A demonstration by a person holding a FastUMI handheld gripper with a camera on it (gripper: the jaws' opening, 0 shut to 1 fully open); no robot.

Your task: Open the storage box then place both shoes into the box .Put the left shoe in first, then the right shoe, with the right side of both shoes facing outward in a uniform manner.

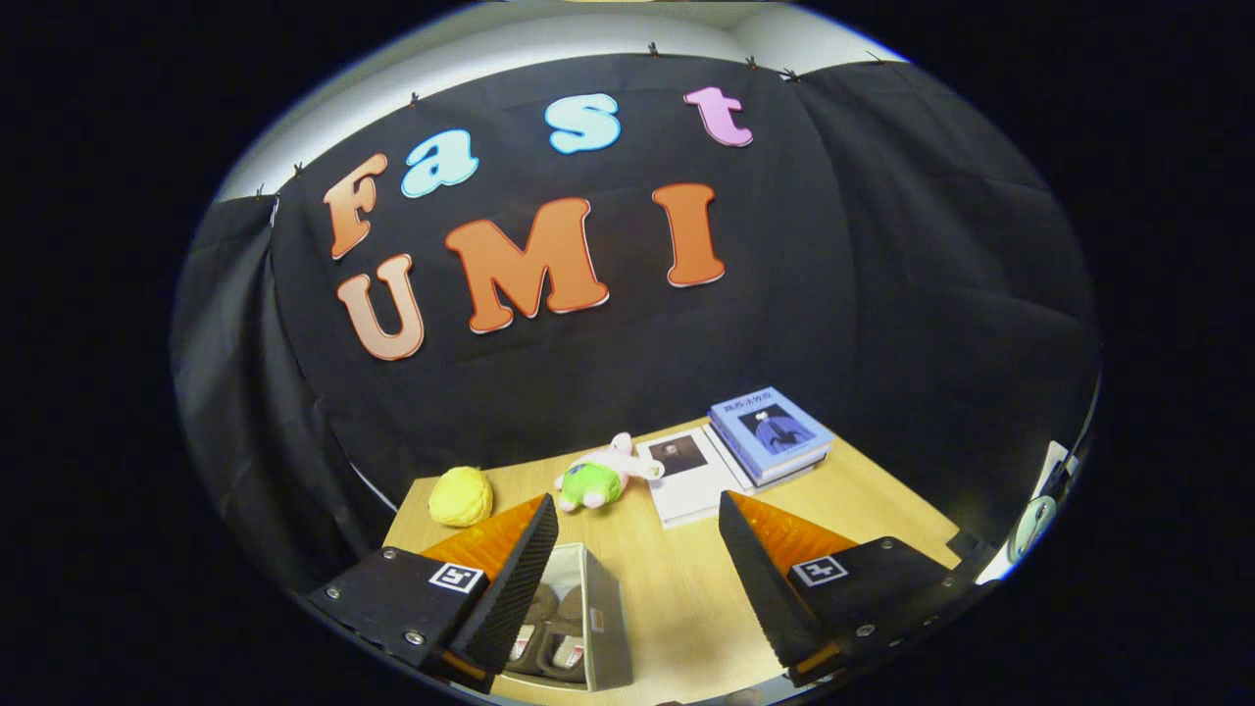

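Observation:
My gripper (637, 574) is open, raised above the wooden table (677, 598), with nothing between its fingers. Below, close by the left finger (515, 588), stands the grey storage box (603, 613) with its top open. Two brown shoes (554, 628) lie side by side inside it; the left finger hides part of the box and the shoes. I cannot tell which way the shoes face.
Beyond the fingers lie a yellow plush ball (461, 495), a pink and green plush toy (600, 476), a white book (686, 476) and a stack of blue books (770, 431). The booth's black cloth wall closes the table's far side.

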